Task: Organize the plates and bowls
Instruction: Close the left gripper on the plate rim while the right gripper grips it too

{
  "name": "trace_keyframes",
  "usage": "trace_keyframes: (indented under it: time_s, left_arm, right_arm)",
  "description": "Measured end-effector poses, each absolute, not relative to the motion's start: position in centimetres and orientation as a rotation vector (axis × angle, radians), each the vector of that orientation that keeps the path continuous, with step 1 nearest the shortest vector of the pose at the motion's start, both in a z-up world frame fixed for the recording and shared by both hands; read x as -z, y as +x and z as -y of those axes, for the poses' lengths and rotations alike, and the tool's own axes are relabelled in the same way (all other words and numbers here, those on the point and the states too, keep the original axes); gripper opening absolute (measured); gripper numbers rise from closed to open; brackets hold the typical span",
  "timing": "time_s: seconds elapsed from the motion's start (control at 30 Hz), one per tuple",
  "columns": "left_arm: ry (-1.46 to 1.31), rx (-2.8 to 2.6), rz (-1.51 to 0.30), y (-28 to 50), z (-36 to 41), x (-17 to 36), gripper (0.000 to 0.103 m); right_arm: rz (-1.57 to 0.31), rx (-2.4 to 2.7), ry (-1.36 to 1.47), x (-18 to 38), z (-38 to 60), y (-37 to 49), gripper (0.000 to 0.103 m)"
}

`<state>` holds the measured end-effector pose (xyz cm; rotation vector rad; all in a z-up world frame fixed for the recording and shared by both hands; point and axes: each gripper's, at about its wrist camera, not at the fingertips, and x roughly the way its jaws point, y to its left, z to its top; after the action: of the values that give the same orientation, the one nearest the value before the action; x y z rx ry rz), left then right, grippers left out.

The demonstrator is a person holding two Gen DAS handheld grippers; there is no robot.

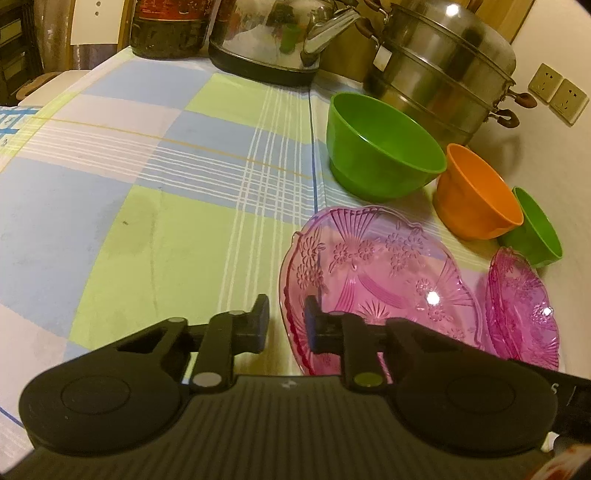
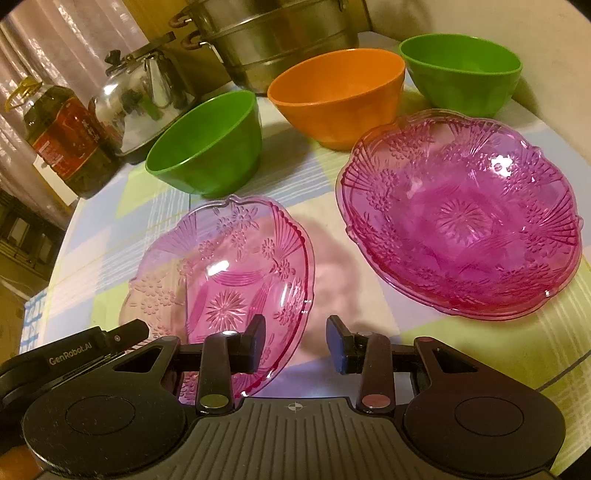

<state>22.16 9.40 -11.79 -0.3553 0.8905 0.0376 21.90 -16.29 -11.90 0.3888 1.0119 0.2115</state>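
A pale pink glass plate [image 1: 384, 280] [image 2: 229, 280] lies on the checked tablecloth, beside a darker pink stack of plates [image 1: 524, 310] [image 2: 461, 221]. Behind them stand a large green bowl [image 1: 380, 147] [image 2: 210, 144], an orange bowl [image 1: 476, 188] [image 2: 340, 92] and a small green bowl [image 1: 535, 229] [image 2: 461, 74]. My left gripper [image 1: 286, 319] is open, its jaws on either side of the pale plate's near-left rim, one over the plate and one outside. My right gripper [image 2: 295, 341] is open at the pale plate's right edge, holding nothing.
A steel steamer pot [image 1: 443, 62] [image 2: 273, 40], a steel kettle [image 1: 273, 37] [image 2: 144, 99] and an oil bottle [image 1: 170, 29] [image 2: 66, 136] stand at the back of the table. A wall with sockets [image 1: 557, 92] is on the right.
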Motion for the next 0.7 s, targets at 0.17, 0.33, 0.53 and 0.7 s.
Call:
trace_keyframes:
  time_s: [0.17, 0.33, 0.53, 0.7]
  left_arm:
    - [-0.348, -0.025, -0.898, 22.2, -9.3, 11.8, 0.008]
    - [-0.318, -0.018, -0.906, 22.0, -9.0, 11.4, 0.008]
    - [-0.291, -0.012, -0.906, 20.8, -8.6, 10.3, 0.009]
    - [-0.285, -0.009, -0.903, 19.5, -8.3, 9.2, 0.009]
  right_arm:
    - [-1.015, -0.216, 0.387, 12.1, 16.1, 22.2, 0.025]
    - [-1.016, -0.216, 0.364, 12.0, 15.9, 22.0, 0.013]
    - [-0.999, -0.229, 0.359, 11.0, 16.3, 21.1, 0.013]
    - [-0.987, -0.241, 0.353, 10.0, 16.8, 19.8, 0.013]
